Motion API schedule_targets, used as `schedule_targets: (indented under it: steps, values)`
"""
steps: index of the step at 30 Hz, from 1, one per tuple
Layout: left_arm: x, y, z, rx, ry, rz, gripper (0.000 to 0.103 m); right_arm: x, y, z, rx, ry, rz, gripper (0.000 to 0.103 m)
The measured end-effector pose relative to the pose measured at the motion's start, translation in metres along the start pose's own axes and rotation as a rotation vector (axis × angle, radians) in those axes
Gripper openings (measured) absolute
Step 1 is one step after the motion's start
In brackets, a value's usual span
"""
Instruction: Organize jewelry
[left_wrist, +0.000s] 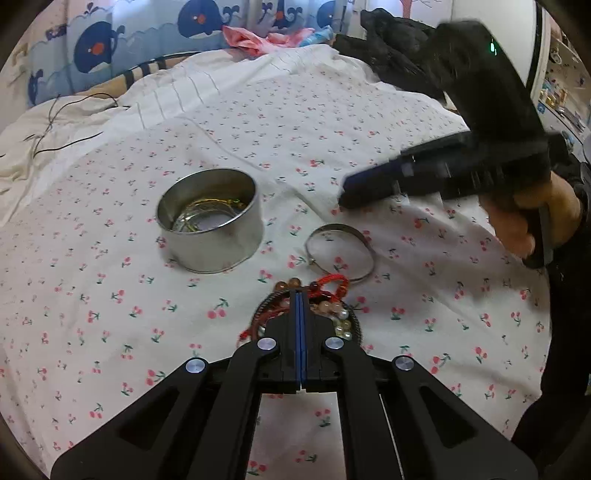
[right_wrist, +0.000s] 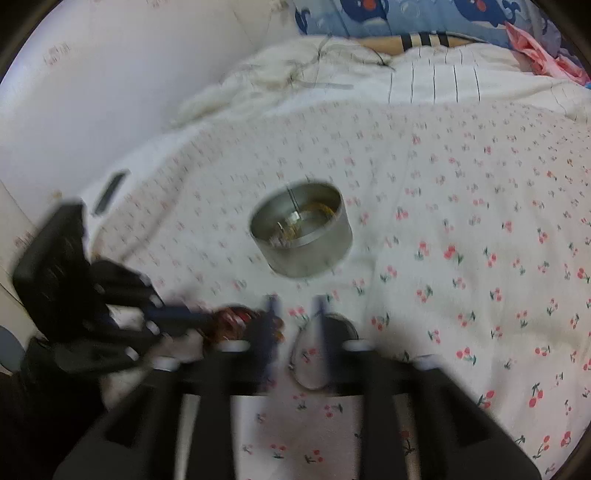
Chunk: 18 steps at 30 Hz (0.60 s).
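We're working over the cherry-print bedspread (left_wrist: 424, 295), where the round metal tin (left_wrist: 210, 229) is sitting with gold pieces already inside. Just right of it the silver bangle (left_wrist: 340, 254) is lying flat. Our right gripper (right_wrist: 295, 314) is hovering over that bangle, jaws standing apart, nothing pinched. Our left gripper (left_wrist: 300, 295) is pressed fully together over the heap of beaded bracelets (left_wrist: 332, 310) and red cord (left_wrist: 332, 284); whether it's pinching any we cannot tell.

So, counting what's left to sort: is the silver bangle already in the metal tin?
No, the silver bangle lies on the sheet beside the metal tin.
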<state>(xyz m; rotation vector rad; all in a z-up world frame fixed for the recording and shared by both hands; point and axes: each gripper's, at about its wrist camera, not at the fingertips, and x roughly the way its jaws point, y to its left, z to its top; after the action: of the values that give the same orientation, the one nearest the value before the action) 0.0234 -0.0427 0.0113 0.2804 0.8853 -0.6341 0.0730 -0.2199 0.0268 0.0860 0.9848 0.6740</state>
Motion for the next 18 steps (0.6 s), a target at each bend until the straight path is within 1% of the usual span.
schedule_targets:
  steps: [1, 3, 4, 5, 6, 7, 8, 9, 10, 11, 13, 16, 18]
  values:
    - [0.001, -0.002, 0.0, 0.007, 0.001, 0.011, 0.002, 0.006, 0.002, -0.002, -0.015, 0.018, -0.03, 0.051]
    - [0.005, -0.009, -0.001, 0.037, 0.02, 0.001, 0.021, 0.019, 0.006, -0.007, -0.053, 0.066, -0.095, 0.051]
    - [0.006, -0.011, 0.0, 0.049, 0.017, 0.009, 0.053, 0.025, 0.007, -0.009, -0.069, 0.081, -0.137, 0.051]
    - [0.006, -0.016, -0.001, 0.068, -0.002, 0.029, 0.071, 0.031, 0.008, -0.012, -0.092, 0.102, -0.194, 0.051]
    - [0.006, -0.02, -0.001, 0.081, -0.012, 0.037, 0.071, 0.039, 0.009, -0.015, -0.118, 0.129, -0.241, 0.051]
    - [0.009, -0.024, -0.001, 0.095, 0.0, 0.036, 0.071, 0.045, 0.009, -0.018, -0.132, 0.149, -0.265, 0.051]
    - [0.011, -0.023, -0.001, 0.089, 0.011, 0.027, 0.067, 0.051, 0.01, -0.02, -0.141, 0.164, -0.278, 0.046]
    - [0.017, -0.02, -0.002, 0.061, 0.044, 0.003, 0.054, 0.055, 0.013, -0.022, -0.16, 0.173, -0.282, 0.038]
    - [0.024, -0.014, -0.003, 0.03, 0.089, -0.006, 0.01, 0.055, 0.014, -0.022, -0.159, 0.174, -0.27, 0.018]
    - [0.027, -0.006, -0.004, 0.005, 0.108, 0.003, 0.001, 0.054, 0.014, -0.022, -0.145, 0.17, -0.245, 0.005]
    - [0.021, -0.001, -0.001, -0.009, 0.092, 0.002, 0.0, 0.05, 0.012, -0.021, -0.132, 0.159, -0.226, 0.004]
    - [0.001, 0.005, 0.002, -0.04, 0.022, -0.048, 0.0, 0.041, 0.009, -0.018, -0.099, 0.12, -0.197, 0.004]
    - [-0.007, 0.01, 0.004, -0.056, -0.004, -0.065, 0.0, 0.033, 0.005, -0.016, -0.072, 0.089, -0.176, 0.004]
